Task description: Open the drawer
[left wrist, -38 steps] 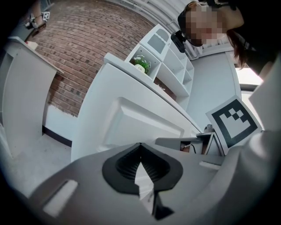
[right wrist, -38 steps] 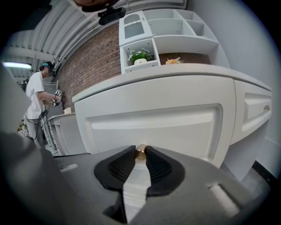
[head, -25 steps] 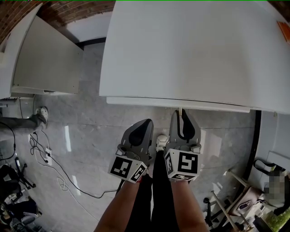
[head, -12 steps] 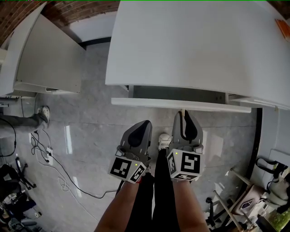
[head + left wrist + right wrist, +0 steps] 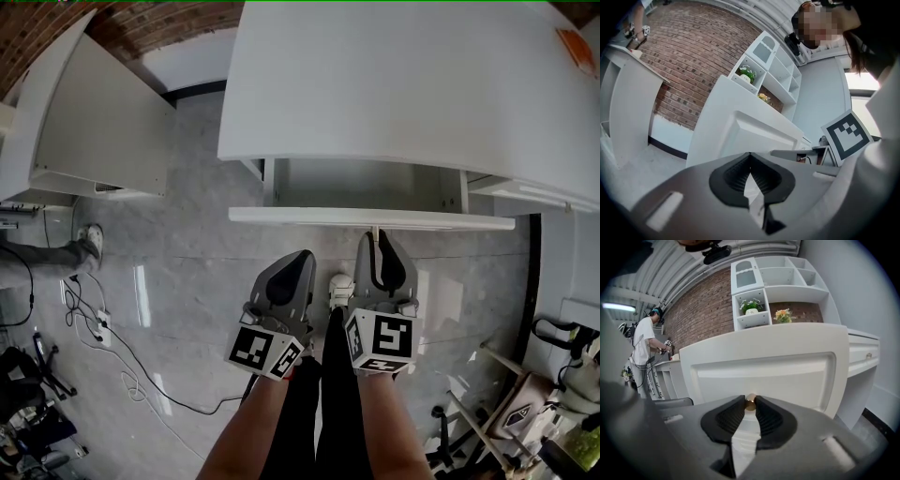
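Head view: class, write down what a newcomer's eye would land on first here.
The open drawer under the white desk stands out, upper centre. Just below it, the right gripper is clamped on the drawer's brass knob, while the left gripper hangs shut and empty beside it.

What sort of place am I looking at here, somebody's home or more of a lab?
Probably a lab or studio dressed up like a room, not a lived-in home. A bare brick wall backs a showroom-style white shelf unit, loose cables trail over the floor, and another person is handling equipment nearby.
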`<state>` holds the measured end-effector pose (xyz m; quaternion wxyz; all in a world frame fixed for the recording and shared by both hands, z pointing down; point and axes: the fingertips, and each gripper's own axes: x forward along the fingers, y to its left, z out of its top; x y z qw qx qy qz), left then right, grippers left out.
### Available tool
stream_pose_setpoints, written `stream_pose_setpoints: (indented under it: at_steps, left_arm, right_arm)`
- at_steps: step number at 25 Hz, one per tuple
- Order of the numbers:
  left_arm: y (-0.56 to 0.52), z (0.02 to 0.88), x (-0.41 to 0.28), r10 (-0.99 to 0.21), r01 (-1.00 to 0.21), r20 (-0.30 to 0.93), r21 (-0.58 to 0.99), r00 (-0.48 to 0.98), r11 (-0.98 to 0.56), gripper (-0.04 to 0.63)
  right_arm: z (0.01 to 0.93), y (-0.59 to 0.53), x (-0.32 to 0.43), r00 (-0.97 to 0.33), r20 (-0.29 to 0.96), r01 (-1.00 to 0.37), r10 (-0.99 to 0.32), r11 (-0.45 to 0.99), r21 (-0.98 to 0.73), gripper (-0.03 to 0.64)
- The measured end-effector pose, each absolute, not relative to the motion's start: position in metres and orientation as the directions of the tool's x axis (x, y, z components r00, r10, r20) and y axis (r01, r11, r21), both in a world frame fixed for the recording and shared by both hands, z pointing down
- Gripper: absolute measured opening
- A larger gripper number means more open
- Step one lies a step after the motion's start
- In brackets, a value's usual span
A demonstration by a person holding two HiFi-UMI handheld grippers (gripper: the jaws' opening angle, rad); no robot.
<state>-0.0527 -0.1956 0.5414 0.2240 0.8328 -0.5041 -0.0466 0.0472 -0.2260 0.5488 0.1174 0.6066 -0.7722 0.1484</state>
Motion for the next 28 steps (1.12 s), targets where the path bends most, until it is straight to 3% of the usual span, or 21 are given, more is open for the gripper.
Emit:
stream_pose_setpoints:
  at_steps: [28]
  left_arm:
    - [-0.126,0.535,-0.033,-0.81,-0.773,0.125,0.411,0.573,-0.483,0.003]
  right_arm:
    - [0.548,-0.142,0.052,-0.208,0.348,-0.978,-0.914,0.197,-0.067,0.071]
